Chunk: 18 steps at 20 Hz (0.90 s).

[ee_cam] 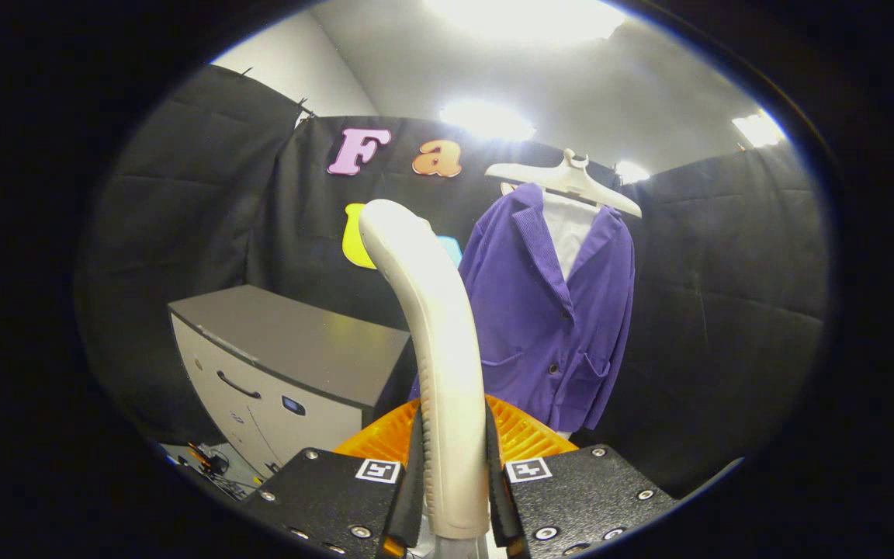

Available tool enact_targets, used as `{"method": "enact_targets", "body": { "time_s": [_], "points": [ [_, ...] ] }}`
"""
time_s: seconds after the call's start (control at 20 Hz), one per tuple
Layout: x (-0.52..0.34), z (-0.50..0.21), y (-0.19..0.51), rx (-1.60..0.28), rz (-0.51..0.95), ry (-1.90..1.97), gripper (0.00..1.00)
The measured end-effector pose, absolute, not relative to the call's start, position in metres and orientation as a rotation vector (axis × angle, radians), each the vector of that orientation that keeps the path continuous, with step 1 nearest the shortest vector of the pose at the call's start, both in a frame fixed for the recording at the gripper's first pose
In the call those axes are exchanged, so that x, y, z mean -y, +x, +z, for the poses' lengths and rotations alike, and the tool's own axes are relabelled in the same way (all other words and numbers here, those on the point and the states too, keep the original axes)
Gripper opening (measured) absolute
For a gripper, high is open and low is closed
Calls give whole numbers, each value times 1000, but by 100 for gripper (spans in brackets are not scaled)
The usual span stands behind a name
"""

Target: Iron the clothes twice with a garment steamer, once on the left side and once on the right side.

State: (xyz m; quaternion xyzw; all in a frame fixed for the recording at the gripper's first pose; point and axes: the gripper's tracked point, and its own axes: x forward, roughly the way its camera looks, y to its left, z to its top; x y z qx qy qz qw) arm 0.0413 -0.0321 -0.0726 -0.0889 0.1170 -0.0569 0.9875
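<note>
The jaws were clamped on the garment steamer's [439, 341] handle, gripper [455, 497] upright. The purple jacket [552, 326] hung on a hanger [567, 180] beyond the steamer, a grey cabinet [292, 365] left of it.

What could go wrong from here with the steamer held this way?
The gripper is shut on the steamer handle near its lower end, so the smooth, curved handle may twist or slip. The purple jacket hangs loose on its hanger beyond the fingers, so it may swing away under a pass.
</note>
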Motion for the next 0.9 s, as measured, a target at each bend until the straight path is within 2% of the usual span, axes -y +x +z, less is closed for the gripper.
{"method": "enact_targets", "body": {
  "time_s": [0.45,0.9],
  "points": [
    [-54,-41,41,-179,-188,-69,35],
    [-62,-62,42,-163,-262,-101,35]
  ]
}}
